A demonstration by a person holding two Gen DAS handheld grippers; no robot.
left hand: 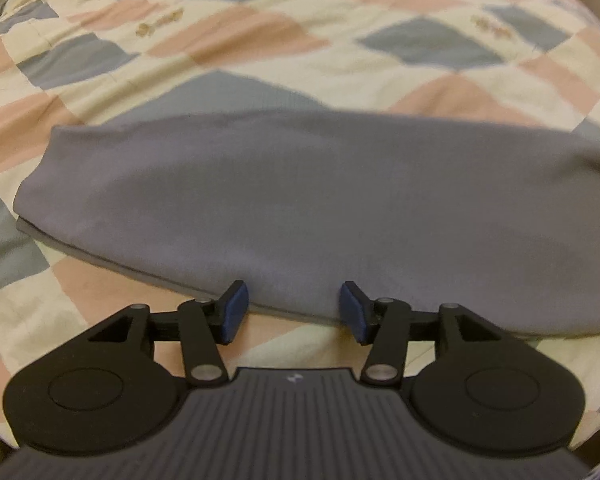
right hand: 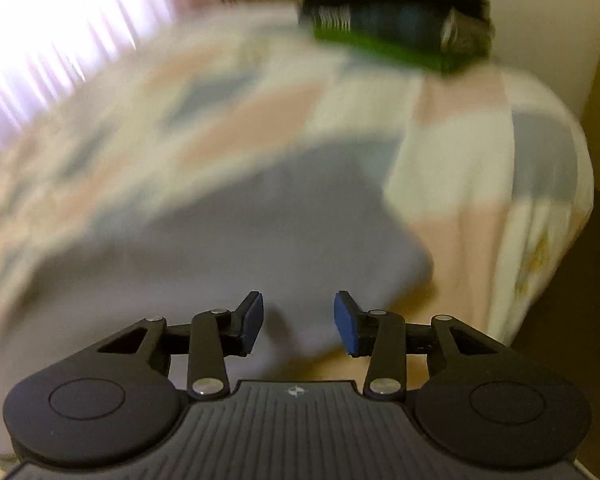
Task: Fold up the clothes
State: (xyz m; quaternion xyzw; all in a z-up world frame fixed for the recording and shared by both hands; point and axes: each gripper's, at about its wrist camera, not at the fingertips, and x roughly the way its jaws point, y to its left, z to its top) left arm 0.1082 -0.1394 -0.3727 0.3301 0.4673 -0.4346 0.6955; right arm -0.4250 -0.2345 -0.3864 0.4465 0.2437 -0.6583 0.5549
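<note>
Here: grey garment (left hand: pixel 300 208) lies folded flat on the checked quilt (left hand: pixel 260 40).
Left gripper (left hand: pixel 292 312) and right gripper (right hand: pixel 298 322) both gape empty at the garment's near edge. Cloth looks soft, light, limp; best pinched at that layered edge. No readable writing.

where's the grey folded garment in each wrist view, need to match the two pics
Left wrist: the grey garment spans the middle, its near edge between the open left gripper fingers.
Right wrist: blurred, it fills centre to lower left, just ahead of the open right gripper.
Shared landmark: the checked quilt beneath it.
</note>
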